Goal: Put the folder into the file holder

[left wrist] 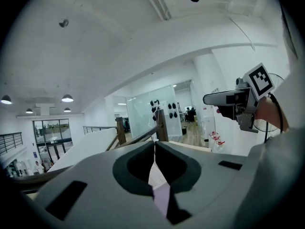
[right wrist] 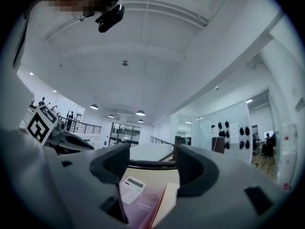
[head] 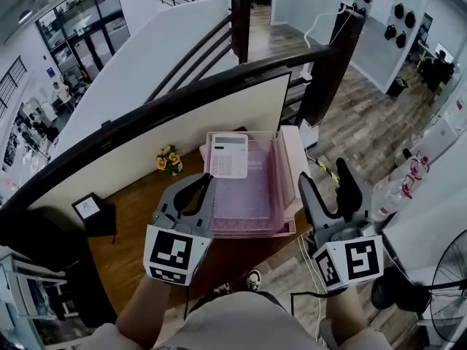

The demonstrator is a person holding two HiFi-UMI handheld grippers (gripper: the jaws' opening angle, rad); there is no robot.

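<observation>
While I hold both tools up over the near side of the bench (head: 131,254), the left hand-held gripper (head: 209,177) is closed down to nothing. In the left gripper view its dark pads (left wrist: 138,163) meet at the tips and nothing is caught between them. The right hand-held gripper (head: 323,172) stands fairly wide. In the right gripper view its pads (right wrist: 114,163) are well apart with only open space between them, so it carries nothing either. Both point roughly level, away from me, toward the dark railing (head: 182,97) behind the bench.

The file holder (head: 280,188), a pale pink tray, lies flat on the bench. From the head view, the left hand-held gripper is in front of its near left corner and the right one just off its right side. As far as I can tell, the folder (head: 241,199) is inside the tray: a pink, mesh-patterned sheet lying flat on its floor. A white calculator (head: 229,155) rests at the far end of the tray, on top of it.

A cream slab (head: 294,159) lies against the holder's right side; I cannot tell what it is. Yellow flowers (head: 168,159) stand to the left of the holder, near the back of the bench. A small black stand (head: 91,208) sits at the bench's left end, well apart from everything else.
</observation>
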